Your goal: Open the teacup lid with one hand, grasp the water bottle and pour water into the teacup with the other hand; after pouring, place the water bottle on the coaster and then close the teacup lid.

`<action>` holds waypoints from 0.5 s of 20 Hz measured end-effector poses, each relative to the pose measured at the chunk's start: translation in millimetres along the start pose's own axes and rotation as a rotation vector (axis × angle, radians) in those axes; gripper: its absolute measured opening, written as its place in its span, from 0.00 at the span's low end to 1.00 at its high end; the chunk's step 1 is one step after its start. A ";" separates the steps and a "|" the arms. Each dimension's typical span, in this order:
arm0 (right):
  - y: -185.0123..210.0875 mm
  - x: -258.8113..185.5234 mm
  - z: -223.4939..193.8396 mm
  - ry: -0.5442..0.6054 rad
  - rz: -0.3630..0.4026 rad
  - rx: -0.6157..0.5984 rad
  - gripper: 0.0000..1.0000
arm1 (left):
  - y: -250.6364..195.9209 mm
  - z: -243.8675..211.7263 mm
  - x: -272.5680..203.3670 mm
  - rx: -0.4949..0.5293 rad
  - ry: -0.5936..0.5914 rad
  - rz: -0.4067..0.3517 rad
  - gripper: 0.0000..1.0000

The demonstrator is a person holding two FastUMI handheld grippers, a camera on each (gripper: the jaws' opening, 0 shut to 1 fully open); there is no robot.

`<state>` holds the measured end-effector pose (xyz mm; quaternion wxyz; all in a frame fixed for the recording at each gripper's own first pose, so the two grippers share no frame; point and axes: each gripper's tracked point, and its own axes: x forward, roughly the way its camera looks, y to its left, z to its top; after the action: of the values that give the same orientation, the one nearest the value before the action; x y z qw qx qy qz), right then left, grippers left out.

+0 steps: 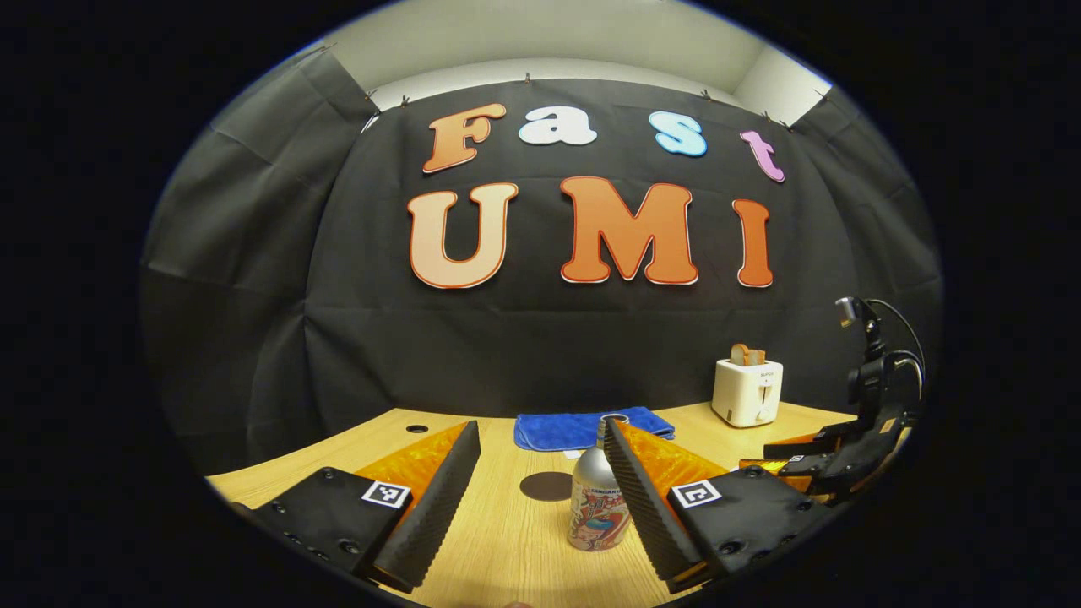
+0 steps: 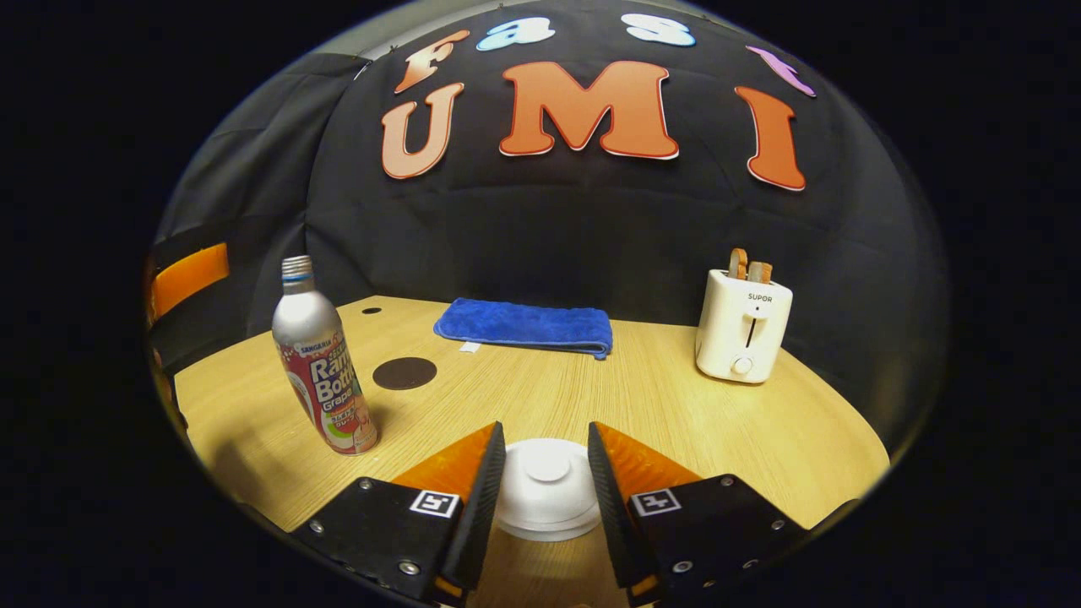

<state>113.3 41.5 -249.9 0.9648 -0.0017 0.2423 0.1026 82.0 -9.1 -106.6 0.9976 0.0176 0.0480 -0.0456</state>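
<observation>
In the right gripper view, the right gripper [image 2: 546, 473] sits low over the table [image 2: 676, 422], its 2 fingers spread apart on either side of the white teacup lid [image 2: 547, 488]. The lid is between the fingers, and I cannot tell if they touch it. In the left gripper view, the left gripper [image 1: 540, 481] is held level just above the table, its fingers wide apart. The water bottle [image 1: 598, 502] stands upright near its right-hand finger, partly behind it, and is not held. Just past the bottle lies the dark round coaster [image 1: 545, 485], flat on the wood. Farther back is a folded blue cloth [image 1: 583, 428]. A white toaster [image 1: 747, 391] with bread in it stands to the right near the back edge.
</observation>
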 end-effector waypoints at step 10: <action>0.2 2.3 -0.1 0.009 0.013 0.048 0.25 | -25.0 -16.1 -0.7 0.024 0.025 -0.059 0.96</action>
<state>115.1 42.1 -251.0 0.9627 0.0226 0.2491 0.1029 77.5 -33.3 -123.3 0.9949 0.0288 0.0603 -0.0754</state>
